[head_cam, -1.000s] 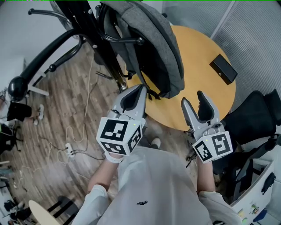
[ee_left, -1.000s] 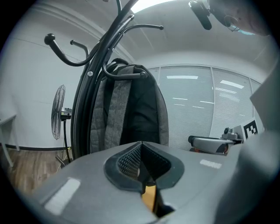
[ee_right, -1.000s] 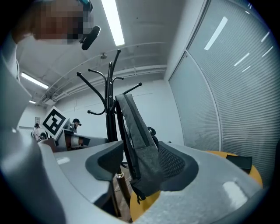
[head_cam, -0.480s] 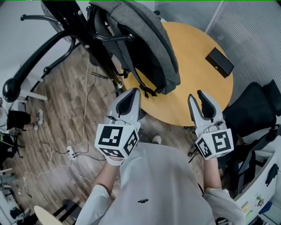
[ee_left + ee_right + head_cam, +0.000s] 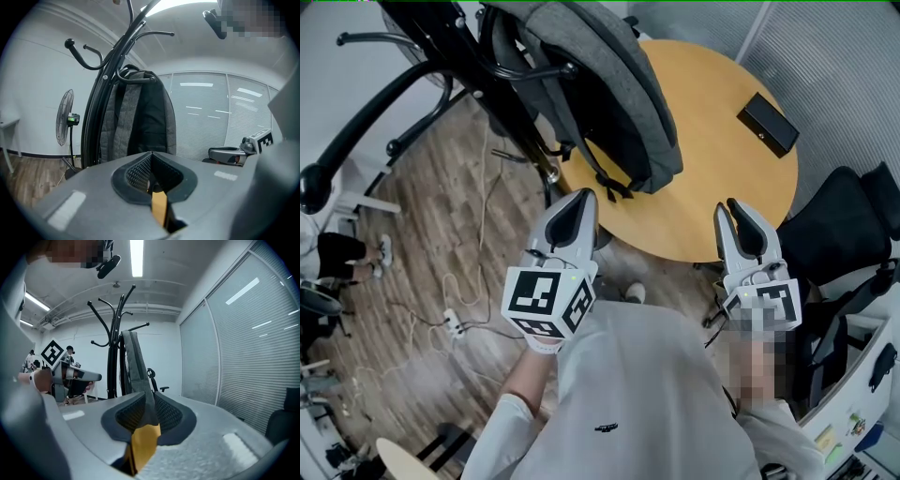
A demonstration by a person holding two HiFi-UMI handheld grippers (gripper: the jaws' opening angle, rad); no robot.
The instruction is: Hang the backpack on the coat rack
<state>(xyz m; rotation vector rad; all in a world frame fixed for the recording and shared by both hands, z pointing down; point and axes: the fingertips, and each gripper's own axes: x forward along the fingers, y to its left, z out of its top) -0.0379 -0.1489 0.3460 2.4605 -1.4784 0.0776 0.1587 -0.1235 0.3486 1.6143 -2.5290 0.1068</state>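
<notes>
wood floor (image 5: 412, 281) is seen across the left half of the head view, with cables (image 5: 483, 234) trailed over it. round table (image 5: 712, 187) is seen at upper centre-right, its top bare apart from one small item. black coat rack (image 5: 514, 112) is stood at the upper left, just beside the table's left edge. grey backpack (image 5: 619, 94) is seen hung on the coat rack at top centre; in the left gripper view its top is hooked over a curved rack arm. its lower end is overlapped with the table's left edge in the head view, and straps are left dangling. dark office chair (image 5: 853, 234) is seen at the right edge.

left hand-held gripper (image 5: 579, 197) is held at centre, pointed toward the backpack, well apart from it. its jaws are closed tip to tip with nothing gripped. right hand-held gripper (image 5: 735, 210) is held at centre right over the table's near edge. its jaws have just been closing and are now seen together, with nothing between them. a small black box (image 5: 767, 125) is laid on the table at upper right.
</notes>
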